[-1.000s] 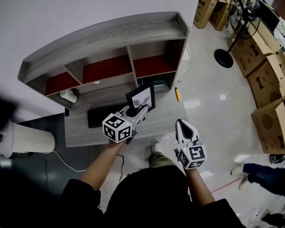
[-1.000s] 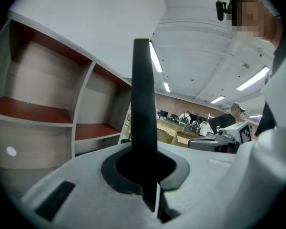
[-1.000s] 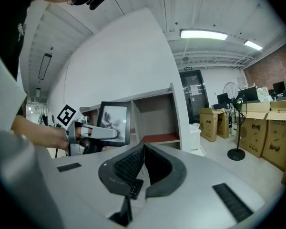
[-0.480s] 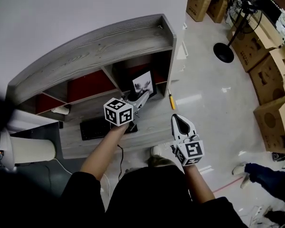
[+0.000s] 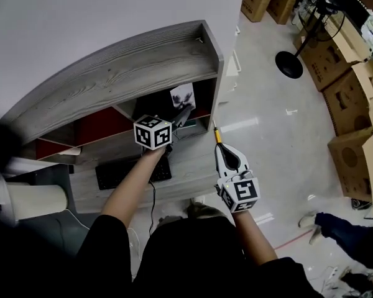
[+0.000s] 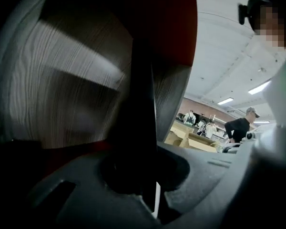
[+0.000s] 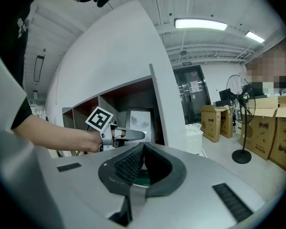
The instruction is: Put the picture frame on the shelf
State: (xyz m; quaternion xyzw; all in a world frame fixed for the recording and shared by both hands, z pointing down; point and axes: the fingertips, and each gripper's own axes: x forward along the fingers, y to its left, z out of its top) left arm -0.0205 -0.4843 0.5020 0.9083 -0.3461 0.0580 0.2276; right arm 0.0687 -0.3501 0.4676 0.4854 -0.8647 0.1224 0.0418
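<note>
Left tongs (image 5: 181, 117), clamped on the picture frame (image 5: 183, 96), have carried it from before the shelf (image 5: 130, 61) into its right-hand compartment; release looks near. Left gripper view: frame edge pinched. Right gripper view: right tongs (image 7: 142, 146) closed together, empty, outside the shelf.

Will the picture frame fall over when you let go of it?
Maybe. The frame looks thin and tall, so it probably tips easily unless leaned back. The left gripper alone holds it flat by one edge, so it is likely stiff and light.

Shelf (image 5: 112, 73) over desk (image 5: 193, 166) with keyboard (image 5: 115, 176), screwdriver (image 5: 216, 133)
</note>
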